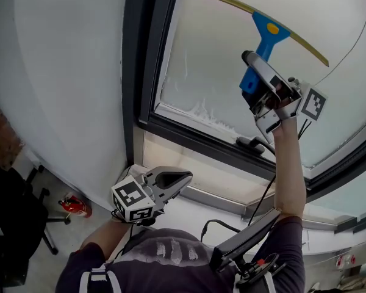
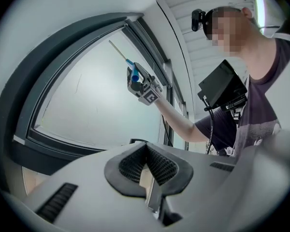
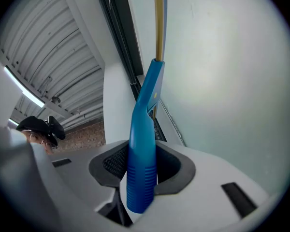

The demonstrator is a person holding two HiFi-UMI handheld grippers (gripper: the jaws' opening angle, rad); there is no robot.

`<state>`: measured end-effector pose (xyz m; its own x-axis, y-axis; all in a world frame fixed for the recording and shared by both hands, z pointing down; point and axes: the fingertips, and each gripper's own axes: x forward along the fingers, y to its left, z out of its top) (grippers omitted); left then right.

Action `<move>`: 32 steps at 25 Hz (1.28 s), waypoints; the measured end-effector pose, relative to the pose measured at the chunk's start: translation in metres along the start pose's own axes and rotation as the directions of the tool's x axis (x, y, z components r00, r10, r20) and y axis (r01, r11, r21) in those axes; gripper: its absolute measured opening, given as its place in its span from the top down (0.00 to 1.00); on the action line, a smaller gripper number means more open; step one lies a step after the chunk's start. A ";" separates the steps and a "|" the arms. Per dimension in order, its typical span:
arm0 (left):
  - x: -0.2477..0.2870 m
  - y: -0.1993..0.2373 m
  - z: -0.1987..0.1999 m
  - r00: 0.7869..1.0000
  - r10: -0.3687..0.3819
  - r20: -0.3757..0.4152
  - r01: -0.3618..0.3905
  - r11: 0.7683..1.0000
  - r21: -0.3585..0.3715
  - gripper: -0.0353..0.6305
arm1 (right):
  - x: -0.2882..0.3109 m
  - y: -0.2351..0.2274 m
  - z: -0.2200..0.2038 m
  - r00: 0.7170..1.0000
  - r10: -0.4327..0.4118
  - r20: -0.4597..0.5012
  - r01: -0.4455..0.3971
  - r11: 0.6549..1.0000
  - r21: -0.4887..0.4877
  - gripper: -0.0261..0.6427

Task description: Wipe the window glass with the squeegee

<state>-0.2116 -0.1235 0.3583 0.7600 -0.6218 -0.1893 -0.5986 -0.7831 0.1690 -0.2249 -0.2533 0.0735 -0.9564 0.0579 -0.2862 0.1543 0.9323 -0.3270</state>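
Squeegee (image 1: 265, 32), blue handle clamped in the right gripper (image 1: 256, 81), is held high at the window glass (image 1: 213, 60); the foamy residue (image 1: 198, 112) below looks unwiped (left gripper (image 1: 182, 179) closed, empty).

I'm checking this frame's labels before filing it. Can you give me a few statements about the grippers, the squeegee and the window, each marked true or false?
1. The right gripper is shut on the squeegee. True.
2. The left gripper holds a cloth. False: its jaws are together with nothing between them.
3. The squeegee's handle is red. False: it is blue.
4. The squeegee is held up in front of the window glass. True.
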 end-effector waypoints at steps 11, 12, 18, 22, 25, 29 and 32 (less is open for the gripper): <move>-0.027 0.010 0.005 1.000 -0.008 0.009 0.008 1.000 -0.005 0.94 | 0.049 -0.012 0.064 0.999 -0.034 0.007 0.034 0.997 -0.067 0.77; -0.029 0.012 0.006 1.000 -0.007 0.008 0.007 1.000 -0.010 0.94 | 0.047 -0.013 0.071 0.999 -0.035 0.027 0.036 0.997 -0.069 0.77; -0.033 0.015 0.022 1.000 -0.025 0.006 0.025 0.999 -0.040 0.94 | 0.061 -0.013 0.103 0.996 -0.044 0.073 0.050 0.995 -0.083 0.77; -0.024 0.016 0.011 1.000 -0.024 -0.001 0.024 0.999 -0.036 0.94 | 0.063 -0.015 0.106 0.998 -0.030 0.052 0.035 0.995 -0.096 0.77; -0.017 0.018 0.004 1.000 -0.018 0.003 0.018 0.999 -0.028 0.94 | 0.065 -0.015 0.102 1.000 -0.013 0.015 0.015 0.995 -0.101 0.77; -0.016 0.023 0.002 1.000 -0.008 0.005 0.008 1.000 -0.024 0.94 | 0.065 -0.015 0.103 1.000 -0.004 0.000 0.004 0.994 -0.109 0.77; -0.014 0.024 0.002 1.000 -0.005 0.004 0.005 1.000 -0.027 0.94 | 0.064 -0.018 0.101 1.000 -0.015 -0.007 0.014 0.995 -0.100 0.77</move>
<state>-0.2370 -0.1335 0.3633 0.7621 -0.6176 -0.1943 -0.5873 -0.7858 0.1942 -0.2638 -0.3024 -0.0303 -0.9604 0.0465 -0.2747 0.1152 0.9641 -0.2393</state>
